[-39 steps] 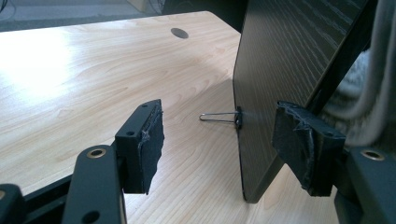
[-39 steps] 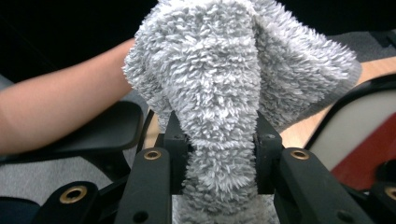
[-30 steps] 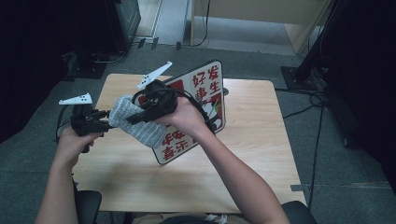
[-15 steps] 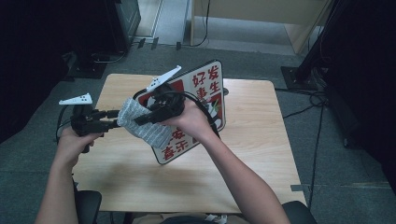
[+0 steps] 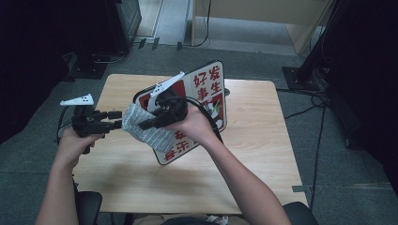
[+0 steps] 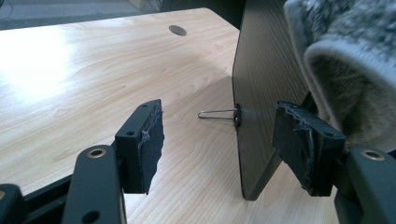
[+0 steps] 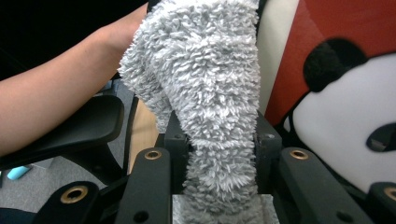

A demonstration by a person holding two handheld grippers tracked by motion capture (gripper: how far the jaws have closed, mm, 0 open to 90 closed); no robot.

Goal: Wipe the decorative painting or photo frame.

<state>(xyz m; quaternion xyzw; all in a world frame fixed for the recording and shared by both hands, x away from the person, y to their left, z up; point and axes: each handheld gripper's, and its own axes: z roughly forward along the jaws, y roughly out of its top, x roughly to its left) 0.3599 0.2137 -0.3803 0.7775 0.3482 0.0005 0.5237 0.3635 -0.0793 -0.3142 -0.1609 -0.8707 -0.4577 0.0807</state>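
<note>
1. A light wooden counter (image 5: 141, 178) stands on a grey carpeted floor (image 5: 328, 187), with dark equipment and cables around its edges.
2. A person seated at the near side holds a gripper in each hand, forearms coming in from the bottom of the high view.
3. The right gripper (image 5: 157, 119) is raised above the counter's middle, its jaws clamped on a fluffy grey cloth (image 5: 145, 129); the right gripper view shows the cloth (image 7: 210, 93) bunched tight between both pads and standing up from them.
4. Just behind the cloth stands a tilted sign board (image 5: 206, 101) printed with red Chinese characters and a cartoon panda (image 7: 345, 130).
5. The left gripper (image 5: 117, 119) is held level at the counter's left side, pointing at the cloth; its jaws stand apart with nothing pressed between them.
6. In the left gripper view, the board's dark back edge (image 6: 261, 93) rises between the spread pads, a small wire clip (image 6: 219, 114) sticking out from it, and the grey cloth (image 6: 355, 74) hangs just beside the right-hand pad.
</note>
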